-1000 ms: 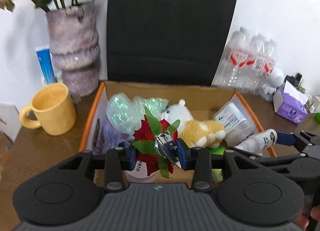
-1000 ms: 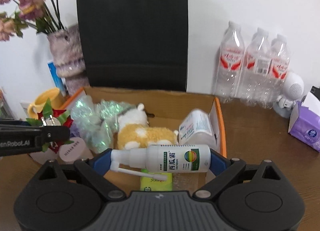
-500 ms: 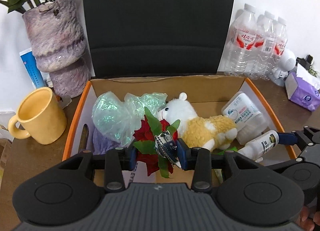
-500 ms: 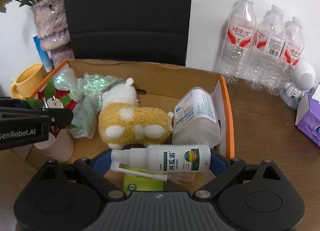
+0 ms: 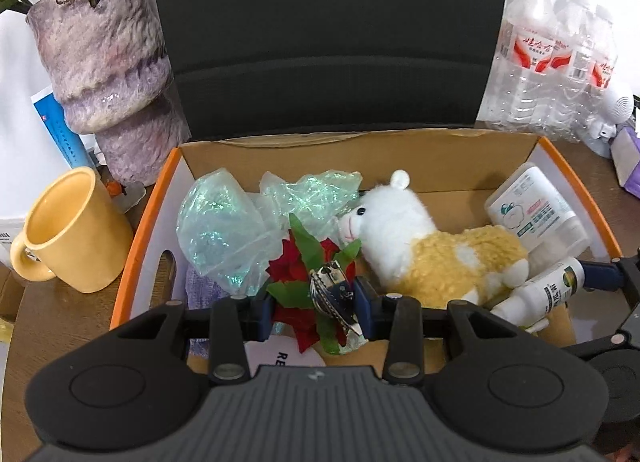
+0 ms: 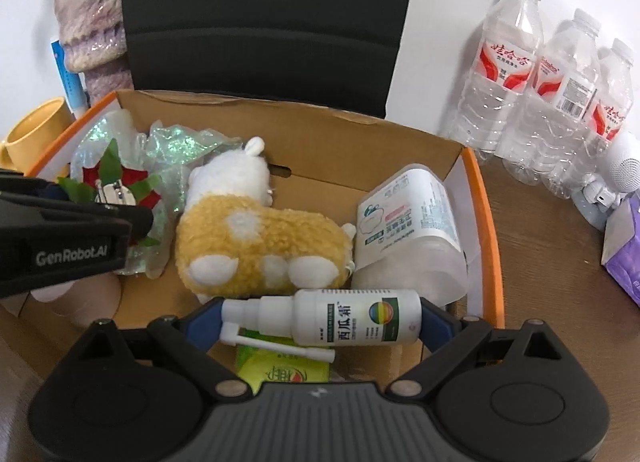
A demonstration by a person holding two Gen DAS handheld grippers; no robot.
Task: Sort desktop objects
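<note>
An open cardboard box with an orange rim (image 5: 576, 177) (image 6: 482, 197) holds a white and yellow plush alpaca (image 5: 432, 246) (image 6: 256, 238), crumpled iridescent film (image 5: 224, 238), a clear wipes tub (image 5: 536, 213) (image 6: 408, 229) and a green packet (image 6: 280, 370). My left gripper (image 5: 314, 304) is shut on a red fabric flower with green leaves and a metal clip (image 5: 316, 282) (image 6: 116, 189), over the box's front left. My right gripper (image 6: 320, 320) is shut on a white spray bottle (image 6: 340, 320) (image 5: 548, 286), held sideways over the box's front right.
A yellow mug (image 5: 68, 229) and a purple vase (image 5: 108, 61) stand left of the box. A black bag (image 5: 320, 33) stands behind it. Water bottles (image 6: 540, 81), a small white speaker (image 6: 620, 165) and a purple tissue pack (image 6: 624, 250) are on the wooden table at the right.
Both grippers have moved forward over the box and tilted down, keeping the flower and the spray bottle. The box contents now appear larger and closer.
</note>
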